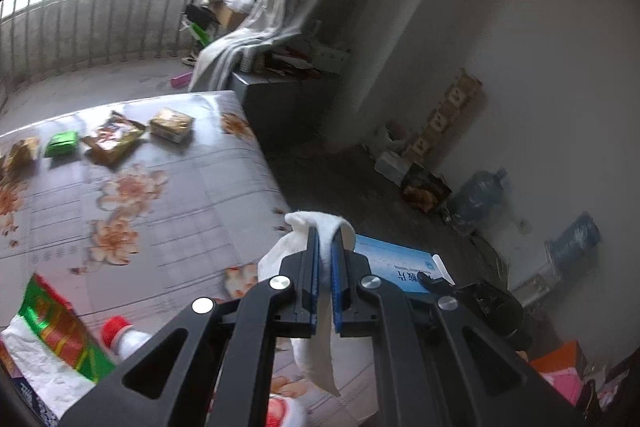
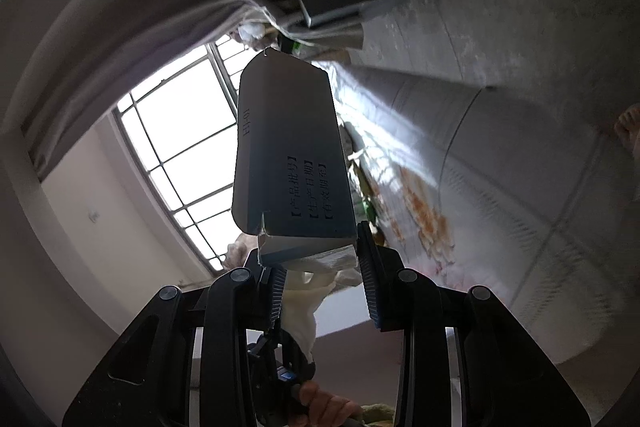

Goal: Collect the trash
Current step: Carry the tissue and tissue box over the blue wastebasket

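Note:
My left gripper (image 1: pixel 325 239) is shut on a crumpled white tissue (image 1: pixel 308 307) that hangs down between its blue pads, above the right edge of the floral table (image 1: pixel 168 195). My right gripper (image 2: pixel 320 259) is shut on a light-blue medicine box (image 2: pixel 290 155) with printed Chinese text, held up against the window. The same box (image 1: pixel 396 267) shows just right of the left gripper. The tissue also shows below the box in the right wrist view (image 2: pixel 304 307). Several wrappers lie at the table's far side: a yellow packet (image 1: pixel 170 125), a torn brown wrapper (image 1: pixel 112 139) and a green packet (image 1: pixel 61 143).
A green-red box with white paper (image 1: pixel 56 335) and a red-capped bottle (image 1: pixel 120 335) stand at the table's near left. On the floor to the right are water jugs (image 1: pixel 480 195), cartons and a bag. A grey cabinet (image 1: pixel 280 99) draped with cloth stands behind the table.

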`<state>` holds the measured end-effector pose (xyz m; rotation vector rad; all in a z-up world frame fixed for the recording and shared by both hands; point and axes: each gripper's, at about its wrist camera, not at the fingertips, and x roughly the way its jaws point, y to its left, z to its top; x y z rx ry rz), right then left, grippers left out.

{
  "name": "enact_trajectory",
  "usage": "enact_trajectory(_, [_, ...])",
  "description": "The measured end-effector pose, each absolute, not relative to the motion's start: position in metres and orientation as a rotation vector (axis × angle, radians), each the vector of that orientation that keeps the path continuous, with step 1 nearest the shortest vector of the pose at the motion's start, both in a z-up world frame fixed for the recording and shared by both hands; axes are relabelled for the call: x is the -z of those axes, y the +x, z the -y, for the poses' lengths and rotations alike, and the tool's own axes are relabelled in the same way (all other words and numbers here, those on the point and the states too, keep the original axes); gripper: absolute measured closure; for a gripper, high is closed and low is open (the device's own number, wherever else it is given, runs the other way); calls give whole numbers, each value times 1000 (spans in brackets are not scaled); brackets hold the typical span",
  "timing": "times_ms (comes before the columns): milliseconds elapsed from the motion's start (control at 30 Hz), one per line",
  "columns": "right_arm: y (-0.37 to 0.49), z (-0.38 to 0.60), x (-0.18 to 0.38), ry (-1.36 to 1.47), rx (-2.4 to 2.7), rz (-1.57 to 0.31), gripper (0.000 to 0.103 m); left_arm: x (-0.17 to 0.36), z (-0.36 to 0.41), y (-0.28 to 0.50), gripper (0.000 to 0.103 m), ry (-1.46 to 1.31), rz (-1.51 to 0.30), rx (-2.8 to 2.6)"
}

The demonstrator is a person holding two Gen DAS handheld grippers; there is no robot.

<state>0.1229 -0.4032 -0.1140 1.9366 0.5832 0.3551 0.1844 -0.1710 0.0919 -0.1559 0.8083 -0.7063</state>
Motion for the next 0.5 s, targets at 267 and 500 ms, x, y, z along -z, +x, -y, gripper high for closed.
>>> enact_trajectory(267, [83,446,133,1966,-269,-484,72,-80,245,175,98,-73,-848,798])
enact_trajectory(500, [36,492,155,1992,-125,-383,72,-59,331,168,98,24,-919,904])
